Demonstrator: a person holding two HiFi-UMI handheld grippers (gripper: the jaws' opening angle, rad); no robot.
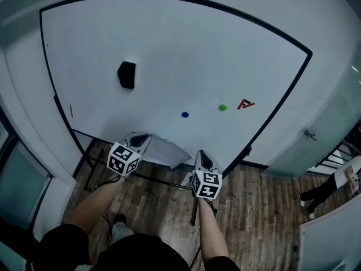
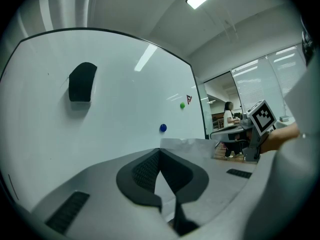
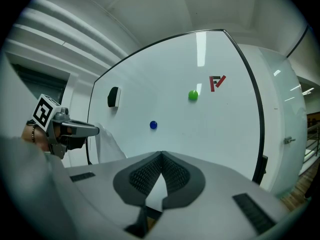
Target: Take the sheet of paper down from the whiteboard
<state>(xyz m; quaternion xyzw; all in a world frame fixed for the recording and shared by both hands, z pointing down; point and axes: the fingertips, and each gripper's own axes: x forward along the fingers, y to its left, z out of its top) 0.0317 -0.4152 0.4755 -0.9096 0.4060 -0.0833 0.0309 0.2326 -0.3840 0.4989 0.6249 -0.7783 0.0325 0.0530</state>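
Note:
The whiteboard fills the head view, and the white sheet of paper hangs off it, below its lower edge, stretched between my two grippers. My left gripper is shut on the sheet's left corner, and paper shows past its pads. My right gripper is shut on the right corner, with the sheet running left to the other gripper. Both point nearly level at the board. A blue magnet and a green magnet stay on the board above the sheet.
A black eraser and a red logo are on the board. The board's stand legs cross the wood floor under my arms. A glass door and a person are at the right.

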